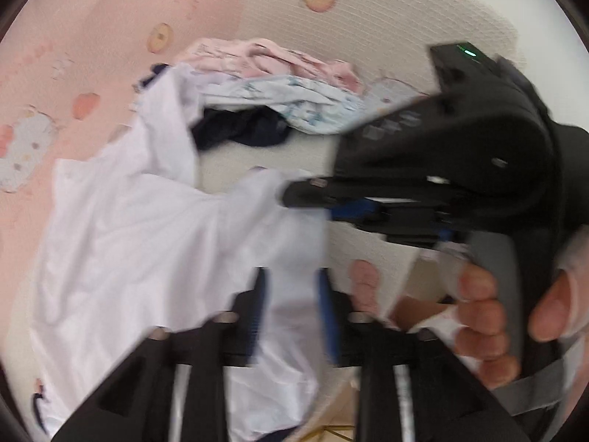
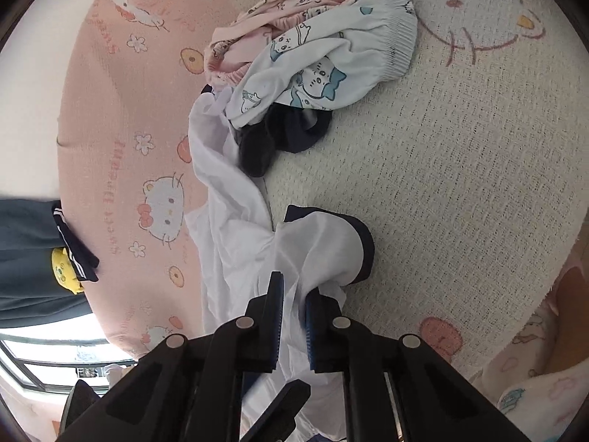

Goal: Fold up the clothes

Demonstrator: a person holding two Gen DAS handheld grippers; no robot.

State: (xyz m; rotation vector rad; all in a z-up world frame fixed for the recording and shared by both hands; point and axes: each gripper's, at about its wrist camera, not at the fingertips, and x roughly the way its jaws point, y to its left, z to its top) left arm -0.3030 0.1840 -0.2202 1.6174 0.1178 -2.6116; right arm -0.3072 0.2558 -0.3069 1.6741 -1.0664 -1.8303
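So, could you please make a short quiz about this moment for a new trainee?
1. True or false: both tongs hold the white shirt.
2. Which garment lies directly on the dark navy garment? A) pink garment B) white cat-print shorts C) yellow toy
3. Fill in: the white shirt's sleeve has a ____ cuff.

Key:
1. True: the right tongs and the left tongs each have white cloth between the fingers.
2. B, the white cat-print shorts; the pink garment lies further back.
3. Navy.
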